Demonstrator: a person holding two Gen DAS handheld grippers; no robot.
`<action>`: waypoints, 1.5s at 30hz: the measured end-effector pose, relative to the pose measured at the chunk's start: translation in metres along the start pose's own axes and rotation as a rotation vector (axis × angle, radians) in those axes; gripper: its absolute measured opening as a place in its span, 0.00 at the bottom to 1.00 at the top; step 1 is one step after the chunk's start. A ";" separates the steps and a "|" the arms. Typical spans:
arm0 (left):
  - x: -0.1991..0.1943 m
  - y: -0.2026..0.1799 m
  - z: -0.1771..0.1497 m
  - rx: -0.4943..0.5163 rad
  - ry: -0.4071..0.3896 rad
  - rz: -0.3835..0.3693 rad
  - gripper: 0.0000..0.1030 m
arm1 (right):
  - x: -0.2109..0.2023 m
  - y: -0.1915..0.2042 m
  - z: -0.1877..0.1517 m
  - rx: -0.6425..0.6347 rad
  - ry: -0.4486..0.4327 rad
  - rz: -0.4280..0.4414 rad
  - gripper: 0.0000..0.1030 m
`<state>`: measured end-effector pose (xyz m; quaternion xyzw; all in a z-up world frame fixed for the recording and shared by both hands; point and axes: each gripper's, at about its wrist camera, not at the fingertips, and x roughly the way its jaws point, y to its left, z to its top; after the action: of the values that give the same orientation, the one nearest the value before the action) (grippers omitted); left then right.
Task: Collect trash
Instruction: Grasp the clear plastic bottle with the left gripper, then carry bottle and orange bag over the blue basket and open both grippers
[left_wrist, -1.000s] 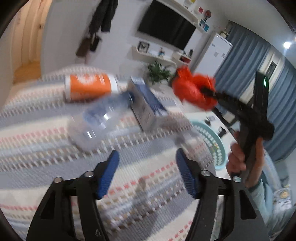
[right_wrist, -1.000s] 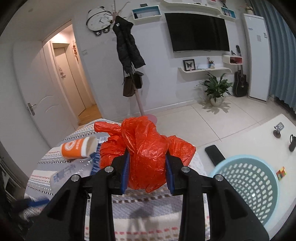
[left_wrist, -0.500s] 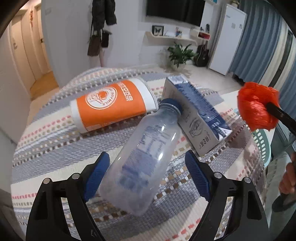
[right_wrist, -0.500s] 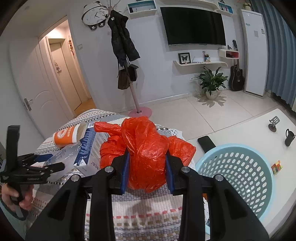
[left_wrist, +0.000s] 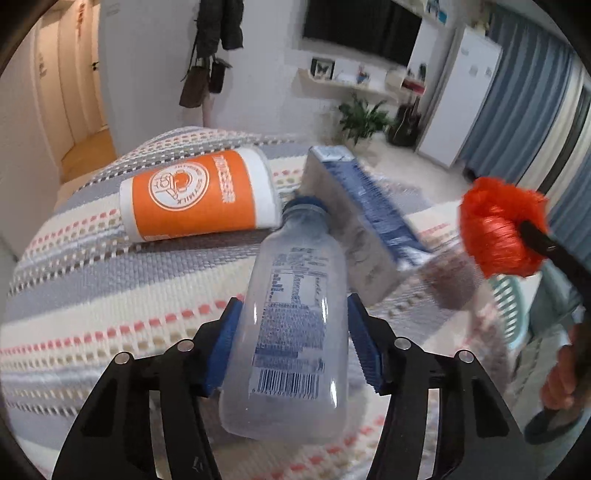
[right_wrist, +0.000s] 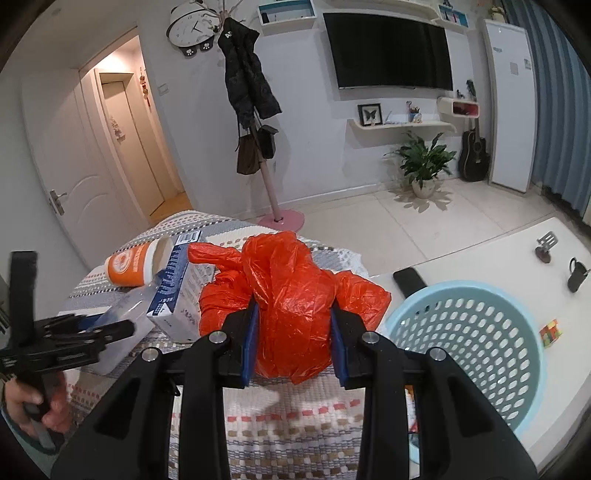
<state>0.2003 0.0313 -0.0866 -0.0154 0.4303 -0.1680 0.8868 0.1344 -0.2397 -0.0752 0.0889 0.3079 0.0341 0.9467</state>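
Left wrist: orange cup and blue carton lay beyond on the striped cloth, cup far left, carton right. Left gripper straddled the clear bottle, blue pads touching both sides.

Right wrist: blue basket sat near right, phone behind. Right gripper clamped narrow on the red bag, above the cloth.

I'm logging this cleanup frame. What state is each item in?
Orange bag: crumpled, clamped in right gripper.
Plastic bottle: capped, lying down, left gripper pads against it.
Paper cup: on its side.
Carton: lying flat.
Basket: upright.
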 end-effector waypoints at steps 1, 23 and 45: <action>-0.008 -0.001 -0.003 -0.014 -0.024 -0.032 0.52 | -0.004 0.000 0.001 -0.006 -0.010 -0.014 0.28; -0.052 -0.163 0.027 0.126 -0.240 -0.288 0.52 | -0.060 -0.093 -0.001 0.132 -0.081 -0.235 0.28; 0.098 -0.267 0.018 0.178 0.035 -0.345 0.65 | -0.017 -0.224 -0.067 0.451 0.213 -0.347 0.53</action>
<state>0.1940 -0.2534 -0.1032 -0.0075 0.4199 -0.3551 0.8352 0.0833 -0.4522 -0.1613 0.2388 0.4157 -0.1885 0.8571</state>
